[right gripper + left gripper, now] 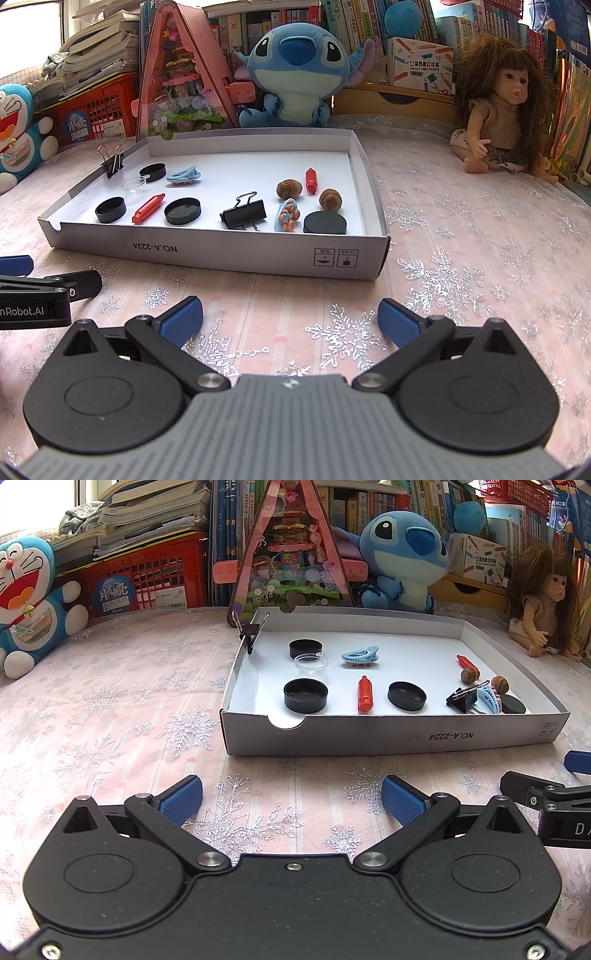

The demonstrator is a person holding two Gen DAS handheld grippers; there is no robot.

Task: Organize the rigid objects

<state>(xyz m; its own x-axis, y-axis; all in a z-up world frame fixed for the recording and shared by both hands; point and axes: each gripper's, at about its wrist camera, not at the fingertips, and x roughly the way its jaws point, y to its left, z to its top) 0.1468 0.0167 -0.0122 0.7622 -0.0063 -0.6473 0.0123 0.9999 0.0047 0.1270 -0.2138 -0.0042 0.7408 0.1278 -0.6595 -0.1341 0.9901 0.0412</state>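
Observation:
A shallow white cardboard tray [406, 734] [221, 254] lies on the snowflake tablecloth. It holds several black round lids [306, 695] [183, 211], a clear lid [311, 663], two red bottle-shaped pieces [365, 694] [147, 208], two blue hair clips [360, 656] [286, 215], two hazelnuts [330, 199], and a black binder clip [244, 215]. Another binder clip [248, 633] [112, 162] is clamped on the tray's left wall. My left gripper [291, 797] is open and empty, in front of the tray. My right gripper [290, 314] is open and empty, also in front of the tray.
Behind the tray stand a Stitch plush [295, 66], a pink triangular toy house [291, 550], a Doraemon plush [26, 602], a red crate [147, 576] under books, and a doll [502, 110] at the right. Bookshelves close the back.

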